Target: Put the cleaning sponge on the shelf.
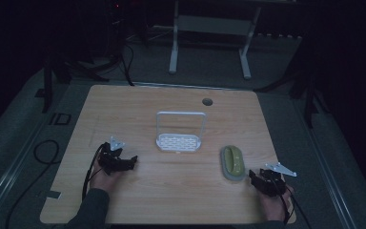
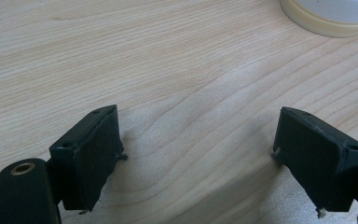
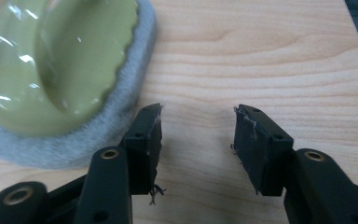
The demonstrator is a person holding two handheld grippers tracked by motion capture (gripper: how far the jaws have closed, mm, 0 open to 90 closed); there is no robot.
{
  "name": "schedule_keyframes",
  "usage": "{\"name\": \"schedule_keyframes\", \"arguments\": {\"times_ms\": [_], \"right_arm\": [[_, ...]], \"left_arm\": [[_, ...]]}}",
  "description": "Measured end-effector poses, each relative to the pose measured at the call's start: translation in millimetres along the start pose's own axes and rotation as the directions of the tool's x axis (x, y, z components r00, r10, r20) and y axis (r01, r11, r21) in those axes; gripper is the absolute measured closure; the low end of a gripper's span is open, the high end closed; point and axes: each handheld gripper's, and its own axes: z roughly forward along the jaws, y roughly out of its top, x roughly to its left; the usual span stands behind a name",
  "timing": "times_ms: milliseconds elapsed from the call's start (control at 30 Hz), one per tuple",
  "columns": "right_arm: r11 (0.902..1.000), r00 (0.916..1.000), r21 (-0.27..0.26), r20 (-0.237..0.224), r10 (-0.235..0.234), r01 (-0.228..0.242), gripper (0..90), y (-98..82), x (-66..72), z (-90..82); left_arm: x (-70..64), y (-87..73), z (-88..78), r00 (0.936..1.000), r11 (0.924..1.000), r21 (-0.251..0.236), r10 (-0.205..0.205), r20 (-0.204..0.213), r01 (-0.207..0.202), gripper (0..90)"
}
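- Left claw rests spread, empty, near the bench front-left corner.
- Right claw spread, empty, beside the green brush near the right edge.
- White rack stands mid-bench.

— Is any text, label or number being shown anywhere?

— Only one mark is being made out: left of the table, on the grey floor, dark characters resembling "ID" are being displayed. Nothing else readable is being shown.
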Motion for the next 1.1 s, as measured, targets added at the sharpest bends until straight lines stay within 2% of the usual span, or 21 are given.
{"name": "schedule_keyframes", "arguments": {"times_ms": [133, 167, 367, 467, 500, 567, 733, 767, 867, 900, 1067, 1100], "right_arm": [[0.9991, 0.9999, -0.041, 0.003, -0.013, 0.013, 56.0, 2.4, 4.0, -7.7], [0.9974, 0.9994, -0.064, -0.001, -0.035, 0.035, 57.4, 5.2, 7.8, -12.5], [0.9884, 0.9954, -0.119, -0.011, -0.096, 0.094, 62.8, 15.5, 25.3, -25.5], [0.9816, 0.9884, -0.123, -0.023, -0.15, 0.146, 63.9, 20.4, 34.5, -25.2], [0.9816, 0.9884, -0.123, -0.023, -0.15, 0.146, 63.9, 20.4, 34.5, -25.2], [0.9759, 0.9832, -0.134, -0.037, -0.179, 0.172, 69.2, 24.9, 40.3, -24.6], [0.9725, 0.9795, -0.156, -0.077, -0.187, 0.173, 78.4, 32.2, 44.7, -25.7], [0.971, 0.9765, -0.163, -0.097, -0.192, 0.175, 83.4, 35.9, 48.8, -24.5], [0.9682, 0.9727, -0.167, -0.108, -0.205, 0.186, 87.9, 39.0, 55.2, -22.4], [0.9682, 0.9727, -0.167, -0.108, -0.205, 0.186, 87.9, 39.0, 55.2, -22.4], [0.9632, 0.9585, -0.147, -0.144, -0.246, 0.225, 89.8, 43.5, 69.4, -16.4], [0.9632, 0.9585, -0.147, -0.144, -0.246, 0.225, 89.8, 43.5, 69.4, -16.4]], "left_arm": [[-0.3, -0.1, 0.0, 1.0, 1.0, -0.001, -0.003, -0.002, 0.003, 14.9], [-0.3, -0.1, 0.0, 1.0, 1.0, 0.0, -0.003, -0.002, 0.003, 14.9], [-0.3, -0.1, -0.1, 1.0, 1.0, 0.0, -0.003, -0.002, 0.003, 14.8], [-0.3, -0.1, -0.1, 1.0, 1.0, 0.0, -0.003, -0.002, 0.003, 14.8], [-0.3, -0.1, -0.1, 1.0, 1.0, 0.0, -0.003, -0.002, 0.003, 14.8], [-0.3, -0.1, -0.1, 1.0, 1.0, 0.0, -0.003, -0.003, 0.003, 14.8], [-0.4, -0.1, 0.0, 1.0, 1.0, 0.0, -0.004, -0.003, 0.004, 14.8], [-0.4, -0.1, 0.0, 1.0, 1.0, 0.0, -0.004, -0.003, 0.004, 14.8], [-0.4, -0.1, 0.0, 1.0, 1.0, 0.0, -0.004, -0.003, 0.004, 14.8], [-0.4, -0.1, 0.0, 1.0, 1.0, 0.0, -0.004, -0.003, 0.004, 14.8], [-0.4, -0.1, 0.0, 1.0, 1.0, -0.001, -0.004, -0.003, 0.004, 14.8], [-0.4, -0.1, 0.0, 1.0, 1.0, -0.001, -0.004, -0.003, 0.004, 14.8]]}}
